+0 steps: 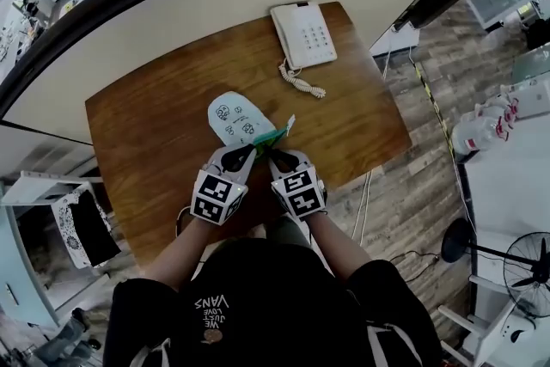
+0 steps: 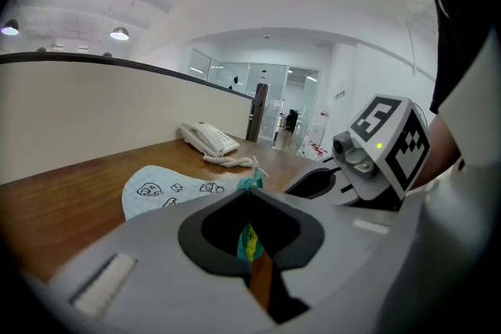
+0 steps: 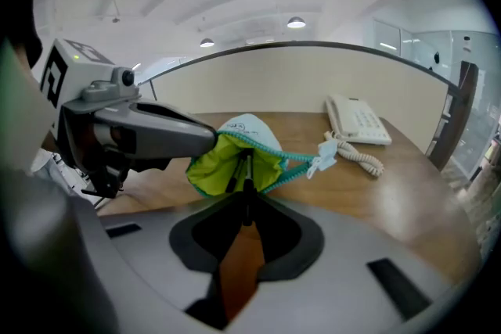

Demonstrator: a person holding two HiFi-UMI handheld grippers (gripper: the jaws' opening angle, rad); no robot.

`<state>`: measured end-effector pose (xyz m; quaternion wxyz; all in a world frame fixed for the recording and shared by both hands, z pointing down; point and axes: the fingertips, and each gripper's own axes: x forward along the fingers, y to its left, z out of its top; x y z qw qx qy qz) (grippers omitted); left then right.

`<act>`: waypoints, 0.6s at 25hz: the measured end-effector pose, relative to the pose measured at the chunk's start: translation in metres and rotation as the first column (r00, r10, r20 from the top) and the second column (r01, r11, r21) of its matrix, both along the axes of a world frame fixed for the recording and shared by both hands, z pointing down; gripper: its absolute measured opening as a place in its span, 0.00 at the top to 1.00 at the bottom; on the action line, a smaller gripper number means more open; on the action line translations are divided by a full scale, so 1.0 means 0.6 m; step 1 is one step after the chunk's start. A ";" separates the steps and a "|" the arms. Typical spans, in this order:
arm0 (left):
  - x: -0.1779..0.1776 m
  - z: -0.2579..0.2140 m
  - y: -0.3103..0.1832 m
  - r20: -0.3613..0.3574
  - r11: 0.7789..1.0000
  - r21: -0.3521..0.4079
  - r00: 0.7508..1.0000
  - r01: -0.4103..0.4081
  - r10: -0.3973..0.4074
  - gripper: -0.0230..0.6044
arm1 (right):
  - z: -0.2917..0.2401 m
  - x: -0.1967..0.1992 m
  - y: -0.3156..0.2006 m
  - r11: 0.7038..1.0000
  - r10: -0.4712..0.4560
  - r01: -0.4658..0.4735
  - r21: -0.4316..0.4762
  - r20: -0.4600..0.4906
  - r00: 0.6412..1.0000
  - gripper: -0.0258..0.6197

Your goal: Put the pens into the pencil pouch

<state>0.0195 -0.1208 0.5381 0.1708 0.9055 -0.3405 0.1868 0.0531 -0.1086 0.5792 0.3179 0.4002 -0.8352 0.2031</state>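
Right gripper view, open pouch (image 3: 205, 168), pens (image 3: 235, 170) inside

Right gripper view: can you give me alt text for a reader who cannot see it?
The right gripper holds a dark pen, its tip poking into the open pencil pouch, which shows a lime lining. The left gripper pinches the pouch's rim from the left, keeping the mouth open. A white telephone sits behind on the wooden table.

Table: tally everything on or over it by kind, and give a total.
Telephone: 1
Pencil pouch: 1
Pen: 1 clearly seen
Hand-held grippers: 2, left hand-held gripper and right hand-held gripper
Total: 5
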 end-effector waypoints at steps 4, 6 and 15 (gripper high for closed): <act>0.003 0.006 0.002 0.000 1.000 -0.010 1.000 -0.002 0.002 0.93 | 0.008 -0.009 -0.020 1.000 0.000 0.000 -0.005 0.007 1.000 0.86; 0.001 0.008 0.000 0.001 1.000 -0.015 1.000 0.005 -0.005 0.93 | 0.009 -0.010 -0.031 1.000 0.012 -0.012 0.002 0.019 1.000 0.86; -0.009 0.014 -0.014 -0.018 0.998 -0.043 0.999 0.051 -0.051 0.93 | 0.006 -0.024 -0.059 0.999 0.033 -0.034 0.011 0.091 0.995 0.86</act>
